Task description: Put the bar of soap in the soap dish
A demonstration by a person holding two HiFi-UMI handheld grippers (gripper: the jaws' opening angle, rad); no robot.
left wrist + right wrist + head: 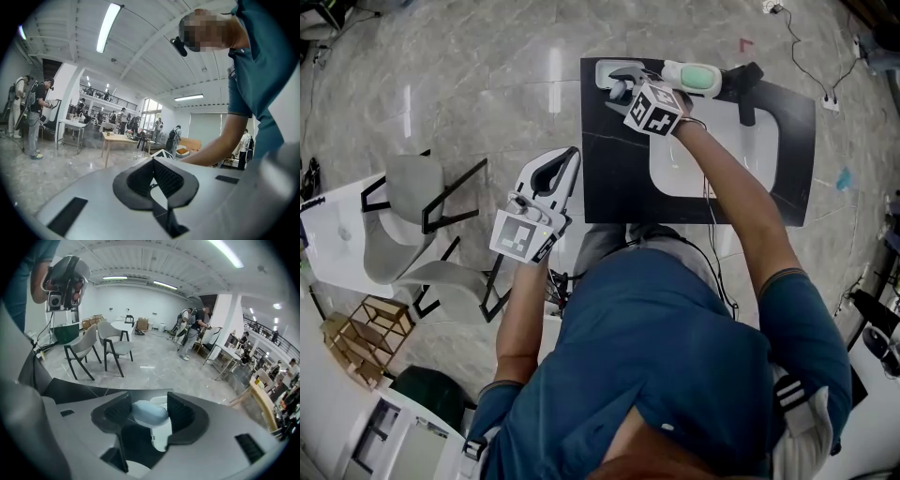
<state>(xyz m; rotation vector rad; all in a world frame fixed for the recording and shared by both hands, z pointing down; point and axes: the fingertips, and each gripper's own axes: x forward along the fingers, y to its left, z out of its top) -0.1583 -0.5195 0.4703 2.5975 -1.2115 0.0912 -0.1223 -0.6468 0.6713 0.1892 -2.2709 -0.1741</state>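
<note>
In the right gripper view a pale blue bar of soap (pixel 149 412) sits between the two dark pads of my right gripper (pixel 150 405), which is shut on it. Below it lies the white soap dish (pixel 161 439). In the head view the right gripper (pixel 620 91) hovers over the dish (pixel 602 67) at the far left corner of the black counter (pixel 609 178); the soap is hidden there. My left gripper (pixel 573 157) hangs off the counter's left side, shut and empty, and its own view shows the pads (pixel 152 161) meeting at the tips.
A white sink (pixel 712 150) is set in the counter, with a black faucet (pixel 748 94) and a white and green object (pixel 694 77) behind it. Two grey chairs (pixel 412 225) stand on the marble floor to the left. Several people stand far off.
</note>
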